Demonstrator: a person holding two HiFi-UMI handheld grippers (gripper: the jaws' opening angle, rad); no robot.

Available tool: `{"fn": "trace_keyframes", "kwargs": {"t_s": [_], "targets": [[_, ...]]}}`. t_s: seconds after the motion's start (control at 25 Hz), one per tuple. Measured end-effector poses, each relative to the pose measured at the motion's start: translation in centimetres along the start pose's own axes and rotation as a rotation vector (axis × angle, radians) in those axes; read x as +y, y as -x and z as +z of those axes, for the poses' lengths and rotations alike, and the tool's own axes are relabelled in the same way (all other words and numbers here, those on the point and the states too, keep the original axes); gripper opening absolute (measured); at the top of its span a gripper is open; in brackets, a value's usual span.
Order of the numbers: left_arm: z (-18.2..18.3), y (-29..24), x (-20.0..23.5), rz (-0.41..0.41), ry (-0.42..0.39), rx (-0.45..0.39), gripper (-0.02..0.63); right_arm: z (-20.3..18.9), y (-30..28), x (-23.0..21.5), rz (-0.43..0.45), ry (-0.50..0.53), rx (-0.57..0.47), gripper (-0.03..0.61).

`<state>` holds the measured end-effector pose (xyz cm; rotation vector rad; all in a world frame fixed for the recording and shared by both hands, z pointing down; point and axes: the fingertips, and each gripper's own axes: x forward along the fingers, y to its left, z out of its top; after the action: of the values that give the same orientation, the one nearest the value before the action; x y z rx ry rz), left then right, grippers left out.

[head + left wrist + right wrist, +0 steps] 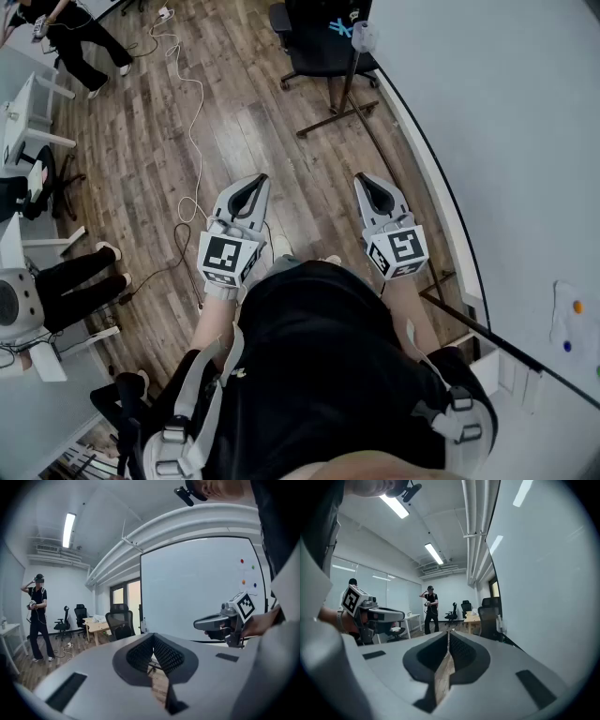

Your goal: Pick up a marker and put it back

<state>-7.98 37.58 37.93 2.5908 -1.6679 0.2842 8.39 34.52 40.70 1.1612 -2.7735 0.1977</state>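
Note:
I can find no marker in any view. My left gripper [260, 178] and right gripper [360, 178] hang side by side over the wooden floor, beside a large whiteboard [497, 112] on the right. In the left gripper view the jaws of the left gripper [153, 648] meet at the tips with nothing between them. The right gripper [448, 634] is shut and empty as well. Each gripper shows in the other's view: the right gripper [199, 623] against the whiteboard [201, 588], the left gripper [399, 616] toward the room. Small coloured magnets [242, 561] dot the board.
A black office chair [319, 42] and a metal stand [342, 98] are ahead near the whiteboard. A white cable [192, 112] runs across the floor. A person [75, 37] stands at the far left, another sits by the white desks [23, 112].

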Motion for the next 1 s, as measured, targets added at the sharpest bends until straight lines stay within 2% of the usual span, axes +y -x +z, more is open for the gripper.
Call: {"fn": "trace_keyframes", "kwargs": {"t_s": [0.2,0.4,0.6,1.0], "targets": [[-1.0,1.6,1.7,-0.02,0.004,-0.023,0.009,0.4,-1.8,3.4,0.024,0.01,0.004,0.025],[-0.9,1.5,3.9,-0.021,0.009,-0.054,0.014,1.0,-3.9,4.4,0.015,0.017,0.009,0.026],[-1.5,1.7,7.7,-0.003,0.04,-0.061,0.083,1.7,-6.5,5.5,0.016,0.015,0.01,0.026],[-5.1,3.6,15.7,-0.03,0.086,-0.064,0.087,1.0,-12.9,9.9,-0.02,0.071,0.06,0.026]]}}
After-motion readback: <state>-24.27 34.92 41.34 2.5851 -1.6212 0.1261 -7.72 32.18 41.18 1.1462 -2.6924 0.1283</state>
